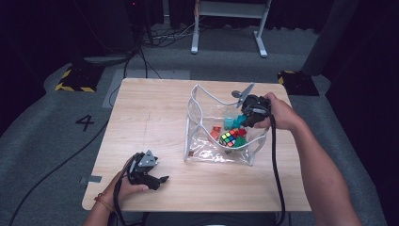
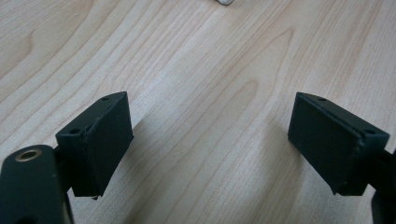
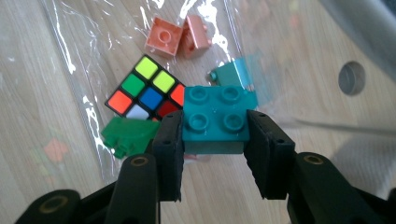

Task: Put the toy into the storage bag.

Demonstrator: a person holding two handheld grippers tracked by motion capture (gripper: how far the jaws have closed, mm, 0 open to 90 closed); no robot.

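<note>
the table [image 1: 141, 117] holds a clear bag [image 1: 197, 113] near its right edge. in the bag lie a cube [image 3: 144, 93], a green block [image 3: 128, 135] and two orange blocks [image 3: 177, 37]. the right gripper [image 3: 215, 135] is over the bag, jaws squeezing a teal block [image 3: 217, 116]. the left gripper [image 2: 210, 140] rests near the front left corner, jaws wide apart with nothing in them.

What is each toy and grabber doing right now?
Teal brick: clamped in the right gripper, above the bag.
Clear bag: open, toys inside.
Puzzle cube: lying in the bag, scrambled.
Green brick: lying beside the cube.
Left gripper: open, holding nothing.
</note>
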